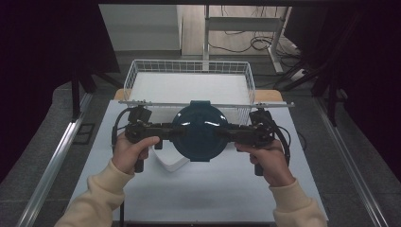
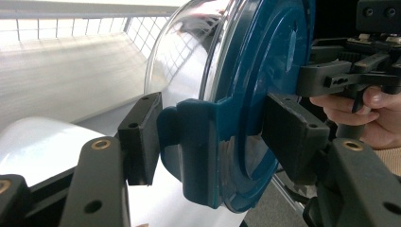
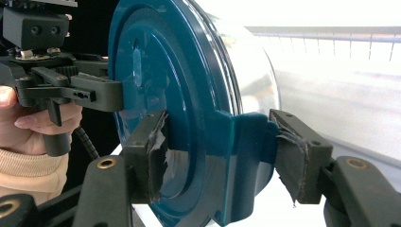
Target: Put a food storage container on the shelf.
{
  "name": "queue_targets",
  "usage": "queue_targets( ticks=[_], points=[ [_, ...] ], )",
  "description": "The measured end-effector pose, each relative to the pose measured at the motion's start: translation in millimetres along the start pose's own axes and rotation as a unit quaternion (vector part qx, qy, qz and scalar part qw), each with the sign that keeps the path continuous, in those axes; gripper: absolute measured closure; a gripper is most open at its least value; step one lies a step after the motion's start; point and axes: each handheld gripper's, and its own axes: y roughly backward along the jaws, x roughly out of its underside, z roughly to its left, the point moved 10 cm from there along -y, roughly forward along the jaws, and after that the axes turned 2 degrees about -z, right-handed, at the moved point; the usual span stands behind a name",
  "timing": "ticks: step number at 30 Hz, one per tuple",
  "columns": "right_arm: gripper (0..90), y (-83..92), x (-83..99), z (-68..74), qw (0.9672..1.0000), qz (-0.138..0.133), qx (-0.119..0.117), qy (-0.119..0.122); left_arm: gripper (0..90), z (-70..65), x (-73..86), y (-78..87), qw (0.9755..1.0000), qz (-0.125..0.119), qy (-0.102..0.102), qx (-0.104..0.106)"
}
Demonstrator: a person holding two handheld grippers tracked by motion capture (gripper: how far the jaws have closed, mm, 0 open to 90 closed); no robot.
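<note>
A round clear container (image 2: 184, 61) with a dark teal lid (image 1: 199, 132) hangs above the white table (image 1: 198, 189), lid facing up. My left gripper (image 1: 171, 129) is shut on the lid's left side latch (image 2: 198, 146), which sits between its pads (image 2: 142, 137). My right gripper (image 1: 228, 133) is shut on the opposite latch (image 3: 246, 142); its worn, torn pads (image 3: 295, 158) press the latch from both sides. In the left gripper view, the right gripper (image 2: 333, 78) grips the lid's far rim. The right gripper view shows the teal lid (image 3: 161, 80), the clear body (image 3: 253, 71) and the left gripper (image 3: 101, 93) on the far rim.
A white wire basket (image 1: 189, 71) stands at the table's far edge, just behind the container. A white rounded object (image 1: 169, 161) lies on the table under the container. Metal rails (image 1: 52, 161) run along both sides of the table. Desk legs and cables (image 1: 255, 42) lie beyond.
</note>
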Motion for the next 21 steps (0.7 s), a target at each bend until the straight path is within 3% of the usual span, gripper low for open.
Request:
queue_targets(
  ticks=[21],
  points=[
    [39.8,2.7,-42.7,5.7,0.9998,-0.008,0.0,0.016,40.0,-2.5,-41.0,9.8,0.9998,-0.008,-0.018,-0.005]
  ],
)
